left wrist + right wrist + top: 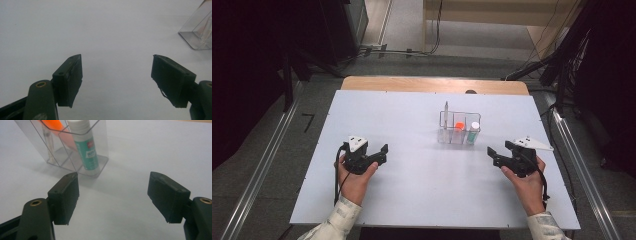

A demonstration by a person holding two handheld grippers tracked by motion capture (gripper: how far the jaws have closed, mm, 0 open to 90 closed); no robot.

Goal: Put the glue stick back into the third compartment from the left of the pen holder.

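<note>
A clear plastic organizer (459, 128) stands on the white table (412, 190), right of centre toward the back. It holds a pen (445, 111) at its left, an orange-capped item (459, 127) in the middle and a green-and-white glue stick (473, 132) at its right. My left gripper (383, 154) rests at the left, open and empty, pointing right. My right gripper (493, 155) sits at the right, open and empty, pointing toward the organizer. The right gripper view shows the glue stick (87, 150) and organizer (100, 162) just beyond the open jaws. A corner of the organizer (197, 35) appears in the left gripper view.
The white table surface lies on a wooden desk (432, 84) whose edge shows at the back. Metal rails (259, 170) run along the floor on both sides. Dark equipment and cables (562, 55) stand beyond the far corners.
</note>
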